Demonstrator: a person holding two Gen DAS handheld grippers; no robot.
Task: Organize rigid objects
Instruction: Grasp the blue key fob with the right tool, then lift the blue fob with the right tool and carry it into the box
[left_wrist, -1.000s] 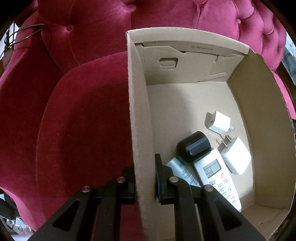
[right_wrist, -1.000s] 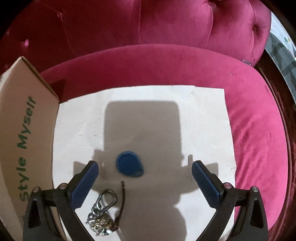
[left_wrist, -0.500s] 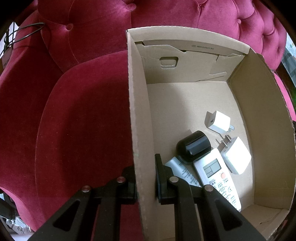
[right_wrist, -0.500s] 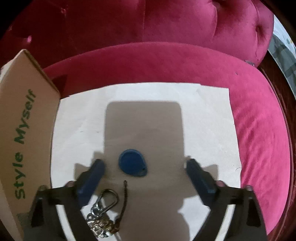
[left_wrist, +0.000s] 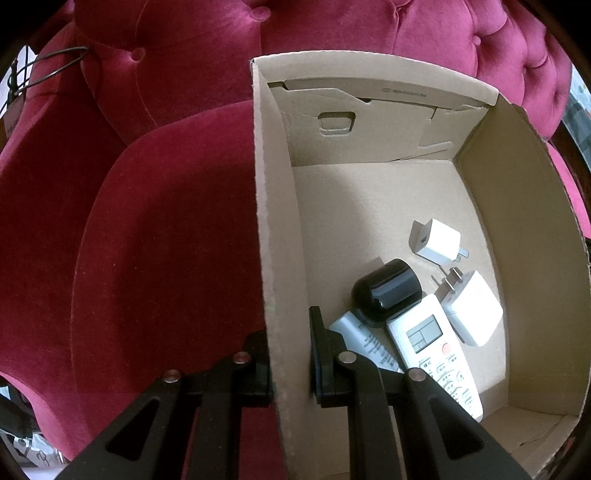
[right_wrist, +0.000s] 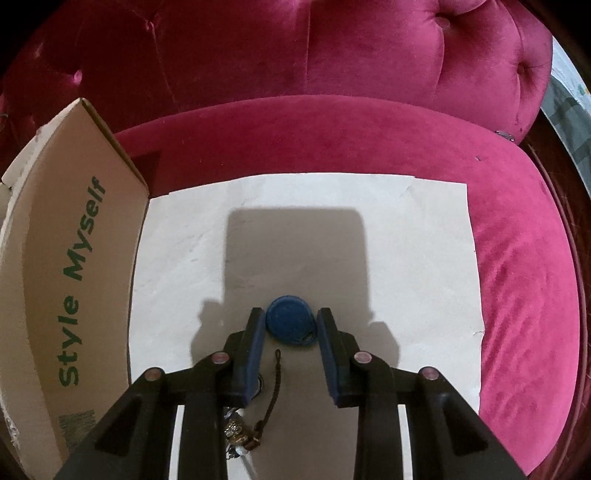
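Left gripper (left_wrist: 291, 354) jaws clenched on the cardboard box (left_wrist: 264, 221) side wall, one finger inside, one outside. Inside, just beyond the inner finger: white remote (left_wrist: 436, 347), black cylinder (left_wrist: 388, 291), two white chargers (left_wrist: 436, 240). Right gripper (right_wrist: 290, 325) jaws have just been closing, blue key fob (right_wrist: 290, 319) sits between the tips on white paper (right_wrist: 406, 258); pad contact unclear. Keyring (right_wrist: 238, 432) lies under the left finger

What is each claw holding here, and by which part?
Left claw clamps the cardboard box by its side wall. Right claw, just closing, flanks the blue tag; contact unclear.
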